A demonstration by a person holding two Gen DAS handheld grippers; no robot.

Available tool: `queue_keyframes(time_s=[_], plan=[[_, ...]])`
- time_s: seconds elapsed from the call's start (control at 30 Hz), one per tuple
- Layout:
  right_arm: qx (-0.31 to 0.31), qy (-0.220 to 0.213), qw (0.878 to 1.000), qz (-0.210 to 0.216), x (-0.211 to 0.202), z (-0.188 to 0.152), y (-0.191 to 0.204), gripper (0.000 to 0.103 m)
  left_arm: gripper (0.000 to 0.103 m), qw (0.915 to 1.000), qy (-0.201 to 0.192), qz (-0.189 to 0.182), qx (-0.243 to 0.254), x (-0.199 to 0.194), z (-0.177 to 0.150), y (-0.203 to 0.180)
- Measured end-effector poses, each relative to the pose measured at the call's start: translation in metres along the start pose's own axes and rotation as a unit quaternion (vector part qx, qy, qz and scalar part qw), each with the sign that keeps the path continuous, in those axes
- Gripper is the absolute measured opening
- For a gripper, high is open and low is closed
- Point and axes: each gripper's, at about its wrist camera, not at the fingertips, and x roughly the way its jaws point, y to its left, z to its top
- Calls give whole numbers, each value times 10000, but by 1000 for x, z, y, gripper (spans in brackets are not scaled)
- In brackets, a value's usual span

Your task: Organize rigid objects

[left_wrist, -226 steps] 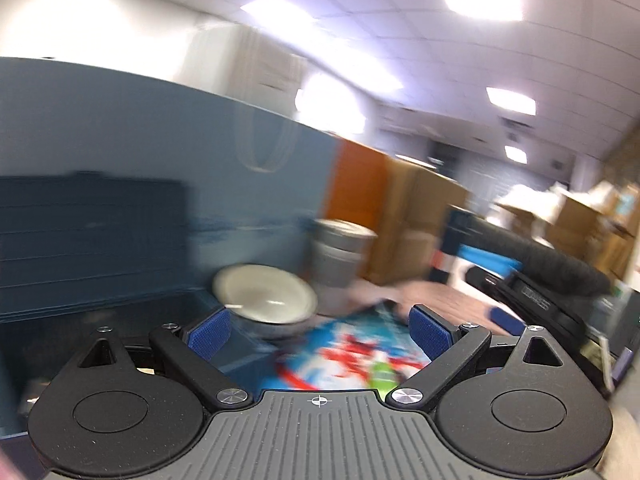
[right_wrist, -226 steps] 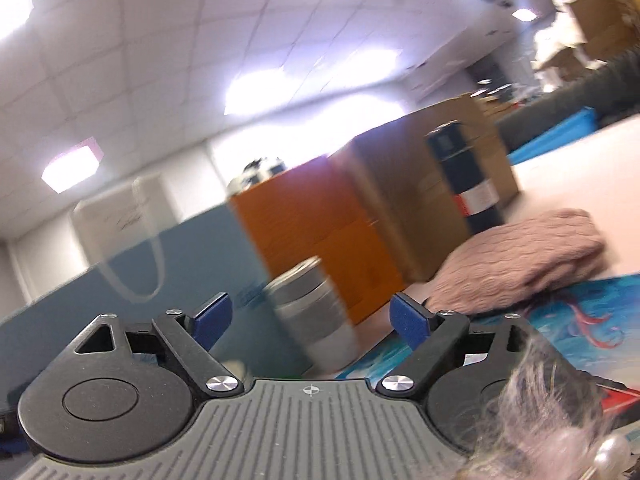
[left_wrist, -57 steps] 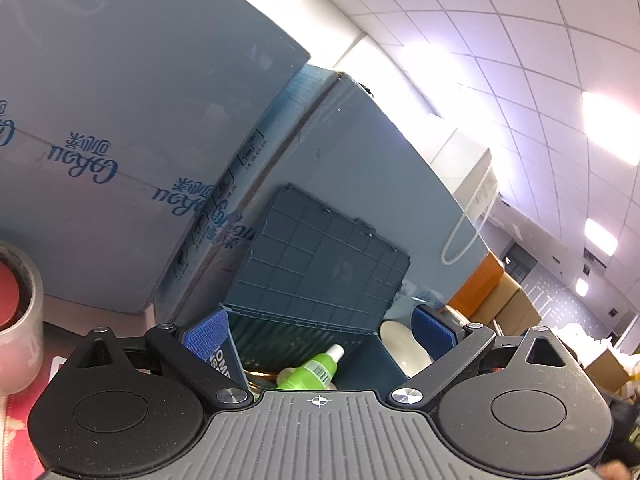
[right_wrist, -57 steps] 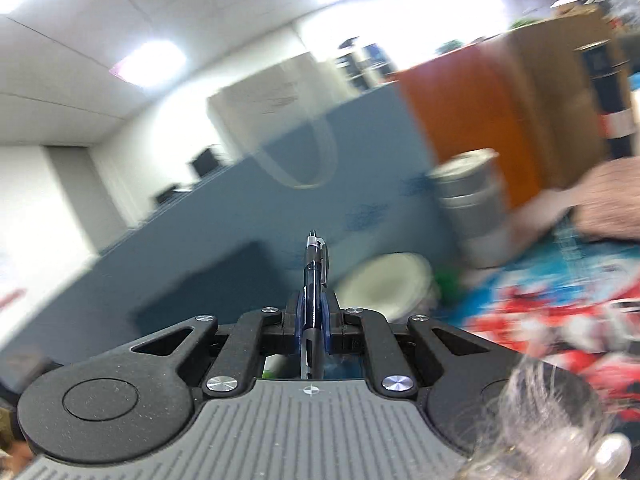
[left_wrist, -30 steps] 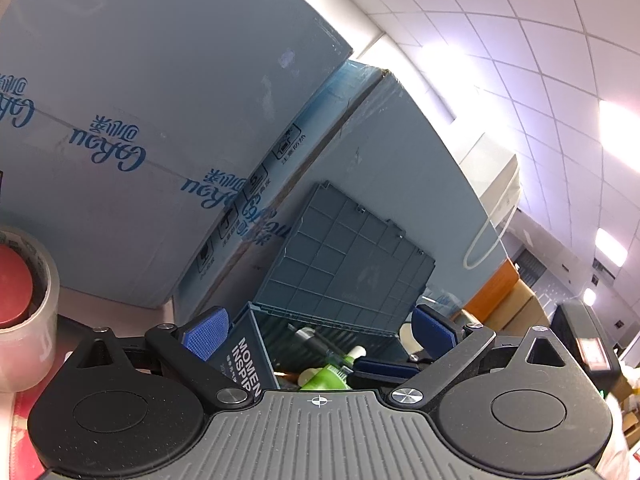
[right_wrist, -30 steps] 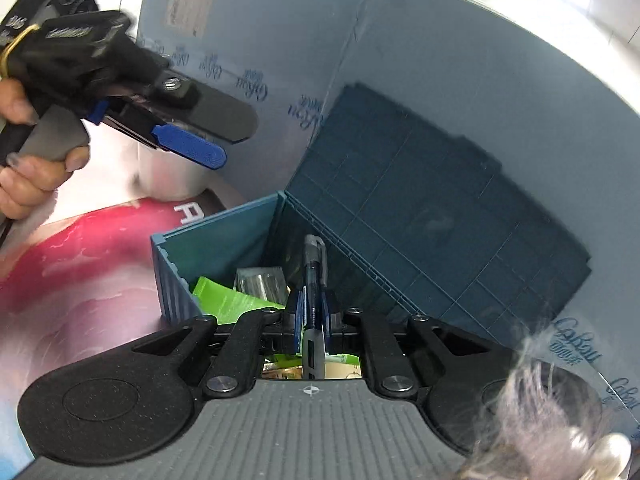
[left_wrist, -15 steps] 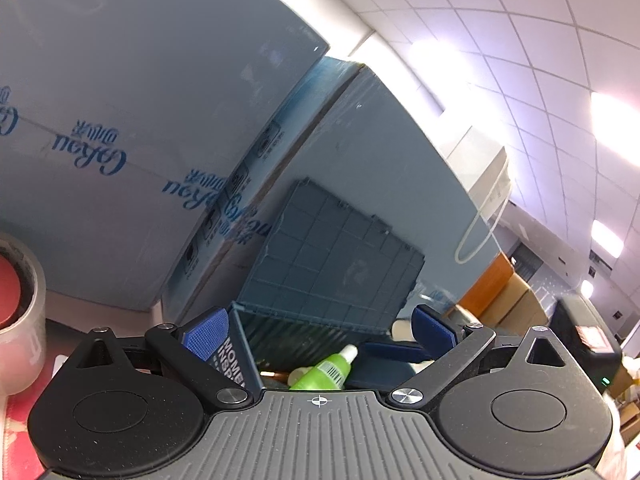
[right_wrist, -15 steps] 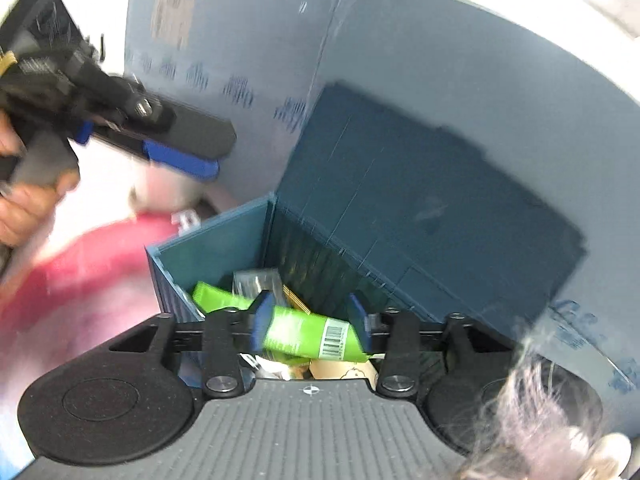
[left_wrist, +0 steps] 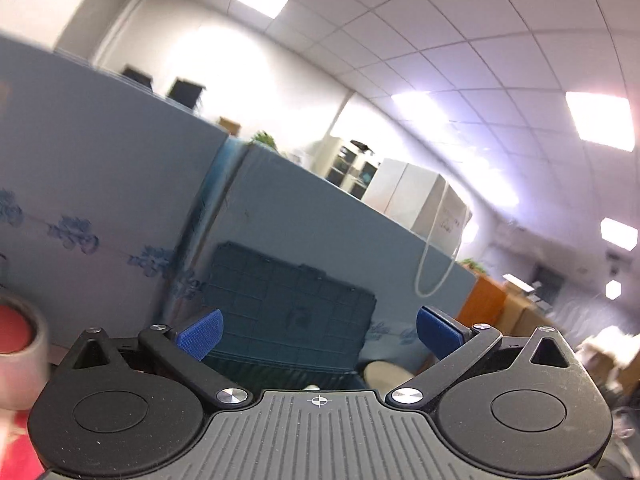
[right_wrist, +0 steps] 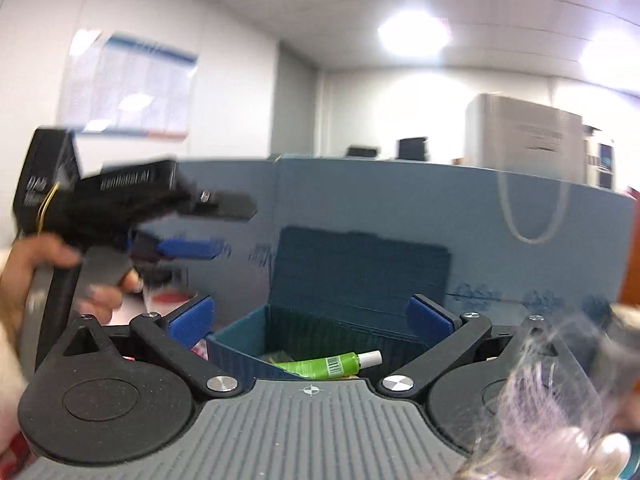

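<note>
A dark teal storage box (right_wrist: 316, 332) with its lid raised (right_wrist: 360, 264) stands against the blue partition. A green tube with a white cap (right_wrist: 328, 363) lies inside it. My right gripper (right_wrist: 310, 318) is open and empty, just in front of the box. My left gripper (left_wrist: 318, 330) is open and empty, facing the box's raised lid (left_wrist: 288, 304); it also shows in the right wrist view (right_wrist: 188, 248), held up at the left. The pen is not visible.
A roll of tape with a red core (left_wrist: 16, 344) stands at the left. A white bowl (left_wrist: 386, 374) sits right of the box. The blue partition (left_wrist: 100, 216) runs behind. Orange and brown boxes (left_wrist: 492, 308) stand at the far right.
My right gripper opened and let go of the pen over the box, then pulled back and tilted up. My left gripper tilted up and swung right.
</note>
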Motion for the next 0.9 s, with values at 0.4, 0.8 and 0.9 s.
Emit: queue_keyframes(time_s=[0.4, 0.8, 0.9], plan=[[766, -1101, 9794, -1508, 8, -57, 25, 103, 103, 9780, -1152, 1653, 536, -29, -65, -7], [718, -1349, 9394, -3069, 40, -66, 16, 103, 103, 9470, -1818, 1905, 1841, -12, -94, -12], [686, -1411, 9374, -3110, 40, -73, 17, 103, 103, 9477, -1669, 1885, 1963, -10, -101, -14]])
